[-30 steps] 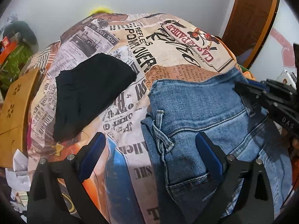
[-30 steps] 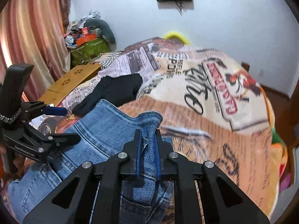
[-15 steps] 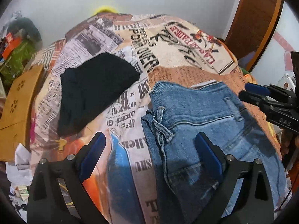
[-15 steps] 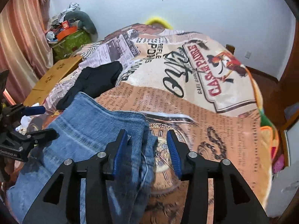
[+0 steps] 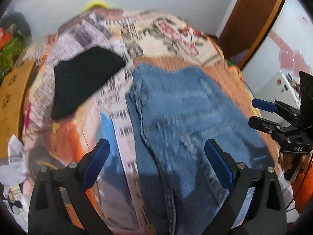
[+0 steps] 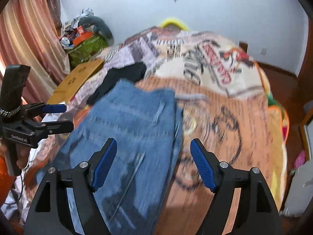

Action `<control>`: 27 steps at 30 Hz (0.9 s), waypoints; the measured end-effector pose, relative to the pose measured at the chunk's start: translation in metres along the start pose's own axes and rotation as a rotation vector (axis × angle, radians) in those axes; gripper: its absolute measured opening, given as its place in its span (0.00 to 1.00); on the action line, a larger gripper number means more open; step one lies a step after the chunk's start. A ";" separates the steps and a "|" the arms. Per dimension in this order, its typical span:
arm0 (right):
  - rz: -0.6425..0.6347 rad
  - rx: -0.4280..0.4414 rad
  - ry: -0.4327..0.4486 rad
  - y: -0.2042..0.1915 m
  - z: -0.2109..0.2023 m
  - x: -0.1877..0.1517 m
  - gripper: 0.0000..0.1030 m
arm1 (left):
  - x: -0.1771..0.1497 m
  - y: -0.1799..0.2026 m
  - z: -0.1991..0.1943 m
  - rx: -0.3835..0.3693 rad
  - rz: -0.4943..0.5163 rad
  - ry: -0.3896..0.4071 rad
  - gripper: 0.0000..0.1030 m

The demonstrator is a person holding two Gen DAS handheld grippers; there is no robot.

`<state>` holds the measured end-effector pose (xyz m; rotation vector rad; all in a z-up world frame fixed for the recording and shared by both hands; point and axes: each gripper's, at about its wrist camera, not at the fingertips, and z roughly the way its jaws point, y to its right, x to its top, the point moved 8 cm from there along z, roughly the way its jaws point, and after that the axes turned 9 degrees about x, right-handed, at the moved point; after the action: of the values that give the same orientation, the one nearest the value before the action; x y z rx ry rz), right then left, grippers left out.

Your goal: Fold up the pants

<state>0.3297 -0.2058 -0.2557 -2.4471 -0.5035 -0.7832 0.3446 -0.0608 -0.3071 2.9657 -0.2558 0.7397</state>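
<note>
Blue jeans (image 5: 187, 121) (image 6: 133, 129) lie folded flat on a bed covered by a newspaper-print blanket (image 5: 176, 35) (image 6: 225, 117). My left gripper (image 5: 156, 164) hangs open above the near part of the jeans, nothing between its blue pads. My right gripper (image 6: 153, 162) hovers over the right edge of the jeans; its jaws are opening and the denim lies below them, free of the pads. Each gripper shows in the other's view: the right gripper (image 5: 260, 113) at the far right, the left gripper (image 6: 58, 117) at the far left, both apart from the jeans.
A folded black garment (image 5: 82, 78) (image 6: 121, 78) lies on the blanket beyond the jeans, to the left. A flat cardboard box (image 6: 76, 78) and a pile of clutter (image 6: 84, 39) sit left of the bed. A wooden door (image 5: 252, 19) stands at the right.
My right gripper let go of the jeans' folded edge, opened wide and drew back. The denim dropped flat. My left gripper also pulled back, staying open.
</note>
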 end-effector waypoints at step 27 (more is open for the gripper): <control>0.200 0.324 -0.155 0.016 0.073 -0.023 0.65 | 0.020 0.028 0.070 -0.192 -0.003 -0.190 0.91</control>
<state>0.3511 -0.1808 -0.3266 -2.2204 -0.3989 -0.3963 0.3887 -0.0992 -0.3583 2.8515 -0.3143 0.4071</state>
